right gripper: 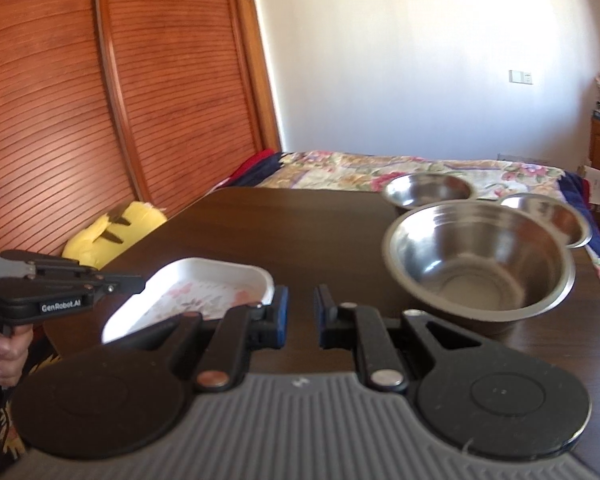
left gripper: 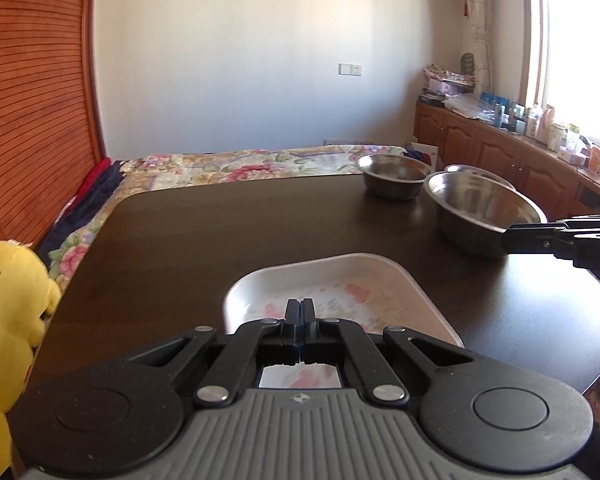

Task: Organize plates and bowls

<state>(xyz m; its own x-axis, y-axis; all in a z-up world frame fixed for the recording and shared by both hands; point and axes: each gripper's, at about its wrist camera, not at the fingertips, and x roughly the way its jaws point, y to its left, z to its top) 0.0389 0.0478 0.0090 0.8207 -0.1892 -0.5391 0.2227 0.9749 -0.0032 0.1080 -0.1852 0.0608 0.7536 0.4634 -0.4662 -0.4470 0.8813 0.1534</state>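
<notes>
On the dark wooden table [left gripper: 220,240] sit an empty white floral rectangular plate [left gripper: 236,296] nearest, one large empty steel bowl [right gripper: 480,256] and two smaller empty steel bowls [left gripper: 394,178] behind — left gripper [left gripper: 300,312] clenched over the plate, right gripper [right gripper: 300,308] slightly parted, grasping nothing.

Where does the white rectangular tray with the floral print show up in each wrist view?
Left wrist view: the white rectangular tray with the floral print lies low and centre on the dark wooden table, just beyond the shut left claw.
Right wrist view: the tray sits lower left, with the left claw at its left edge.
Shared landmark: the large stainless steel bowl, right of the tray in both views.
</notes>
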